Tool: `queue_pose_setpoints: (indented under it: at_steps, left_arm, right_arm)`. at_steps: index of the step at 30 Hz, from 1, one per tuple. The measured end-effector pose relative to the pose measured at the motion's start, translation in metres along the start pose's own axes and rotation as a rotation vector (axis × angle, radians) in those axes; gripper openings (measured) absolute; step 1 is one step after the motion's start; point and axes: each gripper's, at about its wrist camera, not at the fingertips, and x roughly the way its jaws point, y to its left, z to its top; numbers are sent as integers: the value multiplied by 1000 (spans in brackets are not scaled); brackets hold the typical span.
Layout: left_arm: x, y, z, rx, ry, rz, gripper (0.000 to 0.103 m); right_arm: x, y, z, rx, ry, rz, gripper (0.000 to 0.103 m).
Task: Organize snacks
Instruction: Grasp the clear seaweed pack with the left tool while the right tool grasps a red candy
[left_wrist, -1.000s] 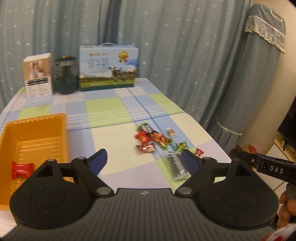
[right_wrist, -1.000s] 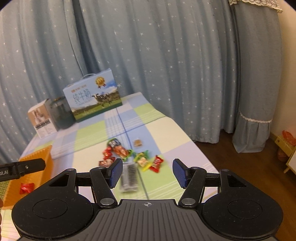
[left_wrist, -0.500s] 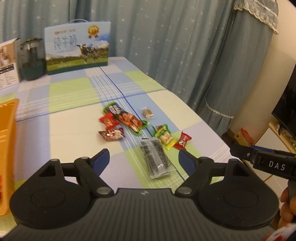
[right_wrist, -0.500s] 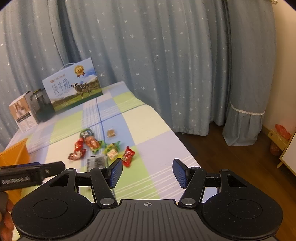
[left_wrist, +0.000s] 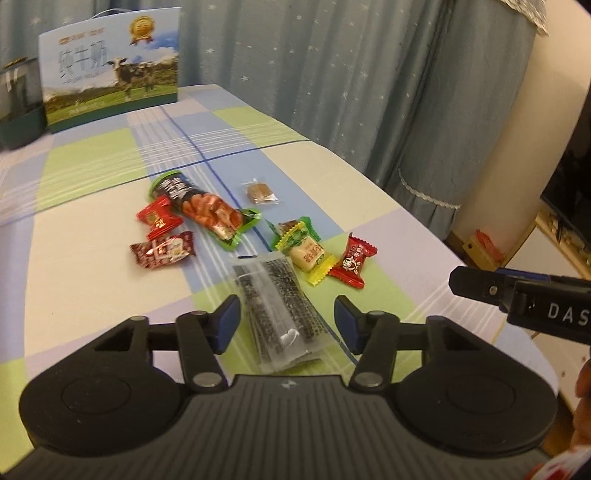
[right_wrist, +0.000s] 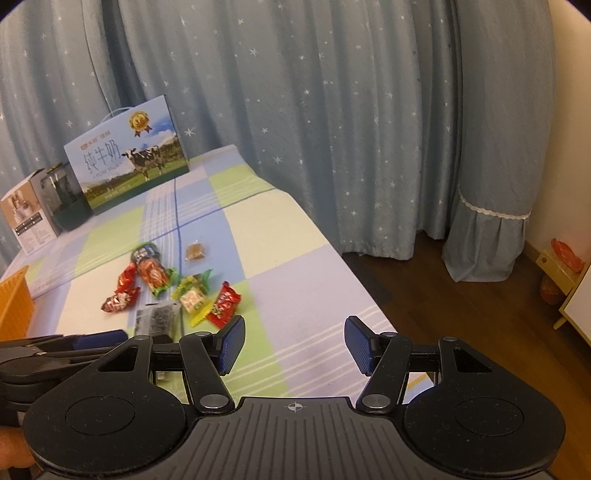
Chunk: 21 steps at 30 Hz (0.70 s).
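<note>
Several wrapped snacks lie on the checked tablecloth. A clear packet of dark sesame bars (left_wrist: 279, 310) lies between the fingers of my open left gripper (left_wrist: 287, 325), untouched as far as I can tell. Beyond it lie a yellow-green candy (left_wrist: 304, 251), a red candy (left_wrist: 354, 260), a long sausage packet (left_wrist: 207, 208), two red sweets (left_wrist: 159, 219) and a small brown sweet (left_wrist: 260, 192). My right gripper (right_wrist: 295, 345) is open and empty above the table's right edge, right of the pile (right_wrist: 192, 295). The orange tray's corner (right_wrist: 13, 299) shows at far left.
A milk carton box (left_wrist: 110, 70) and a dark jar (left_wrist: 18, 99) stand at the table's far end, with a white box (right_wrist: 27, 218) beside them. Blue curtains hang behind. The table's right edge (right_wrist: 332, 254) drops to a wooden floor.
My left gripper has swung right from the orange tray and come down over the snack pile, around the sesame packet. My right gripper has drifted right, toward the table edge.
</note>
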Motion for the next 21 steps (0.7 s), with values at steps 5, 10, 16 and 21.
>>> queue_pose_setpoints:
  at_steps: [5, 10, 16, 21]
  left_arm:
    - [12, 2, 2, 59, 16, 25, 38]
    - [1, 15, -2, 77, 18, 51, 34]
    - [-22, 39, -12, 37, 9, 101, 34]
    - [-29, 54, -22, 10, 19, 132, 34]
  right_arm:
    - [13, 2, -3, -8, 14, 27, 60]
    - [30, 16, -1, -42, 20, 73, 60]
    - [52, 41, 5, -137, 0, 94, 59]
    - [72, 56, 11, -219, -6, 78, 42]
